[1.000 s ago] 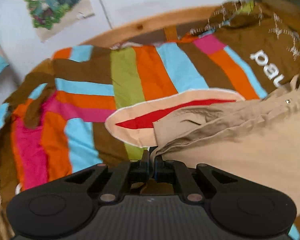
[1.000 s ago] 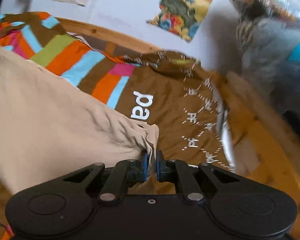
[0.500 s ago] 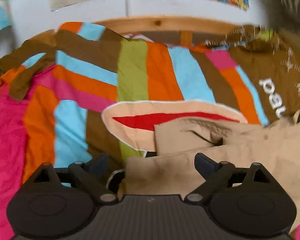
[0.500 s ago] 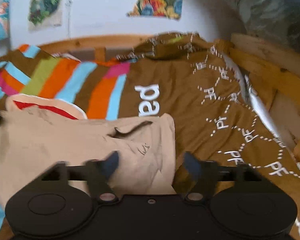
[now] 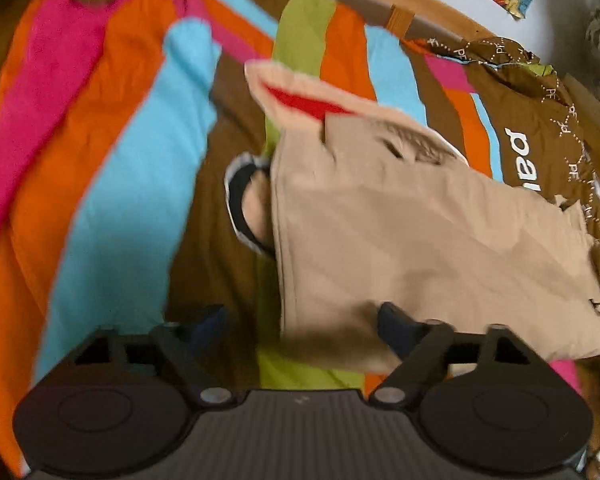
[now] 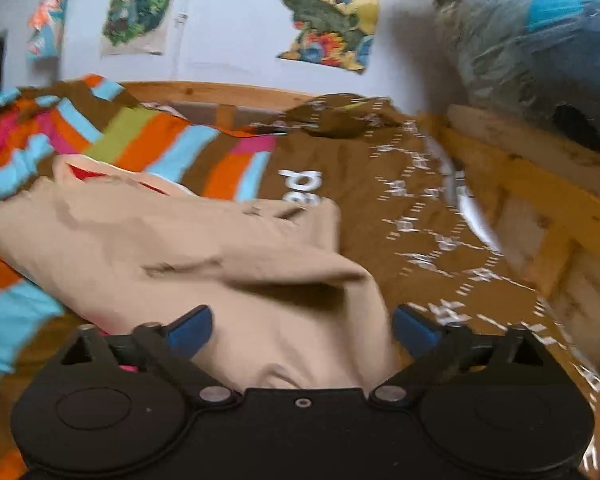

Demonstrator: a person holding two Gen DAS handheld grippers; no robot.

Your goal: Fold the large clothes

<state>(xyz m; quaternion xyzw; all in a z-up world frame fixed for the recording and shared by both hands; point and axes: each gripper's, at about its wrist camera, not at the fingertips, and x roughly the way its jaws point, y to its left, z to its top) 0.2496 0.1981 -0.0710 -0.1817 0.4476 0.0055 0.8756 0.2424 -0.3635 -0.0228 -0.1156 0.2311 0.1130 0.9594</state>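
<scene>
On the striped multicoloured bedspread (image 5: 132, 184), the soft, light beige cotton garment (image 5: 400, 240) lies limp; your left gripper (image 5: 300, 320) and right gripper (image 6: 302, 326) are spread wide, so pinch its near corners.

Both views motion-blurred. Tan garment (image 5: 420, 232): near edge smeared in the left wrist view; near hem hidden behind the right gripper (image 6: 300, 330) body in the right wrist view. White lettering (image 6: 300, 188) on brown cover partly covered by garment, unreadable. Dark curved shape (image 5: 240, 204) half under garment, identity unclear. Plastic-wrapped bundle (image 6: 540, 48) cut by frame edge.
</scene>
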